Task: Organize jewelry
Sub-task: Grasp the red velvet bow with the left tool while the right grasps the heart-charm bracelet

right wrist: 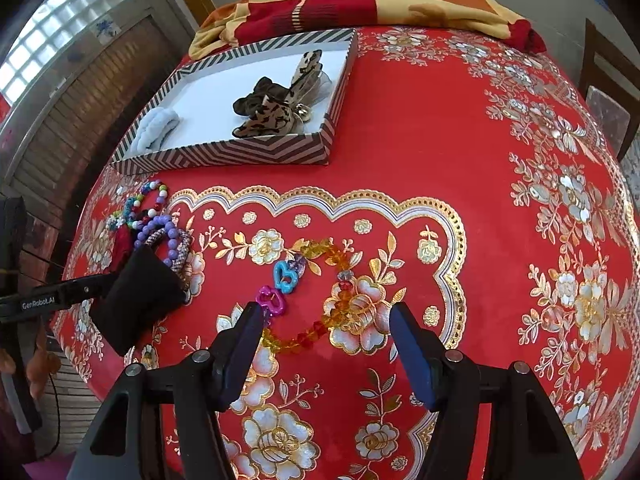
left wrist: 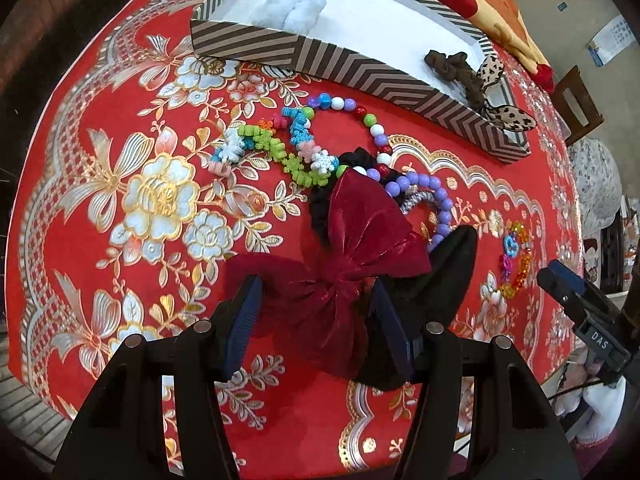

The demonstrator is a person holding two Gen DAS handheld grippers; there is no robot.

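L tool (left wrist: 316,320) open astride dark-red bow (left wrist: 340,264); R tool (right wrist: 326,344) open over amber bracelet (right wrist: 320,300).

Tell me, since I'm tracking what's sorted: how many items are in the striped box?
2: a pale blue scrunchie at the striped box's left end, and a brown leopard-print bow scrunchie toward its right. Nothing else shows inside.

Burgundy bow (left wrist: 340,268) between hand-held gripper (left wrist: 316,316) fingers

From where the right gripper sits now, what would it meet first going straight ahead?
Most likely the orange bead bracelet lying between the open fingers of the right gripper, then the red tablecloth. Depth is unclear.
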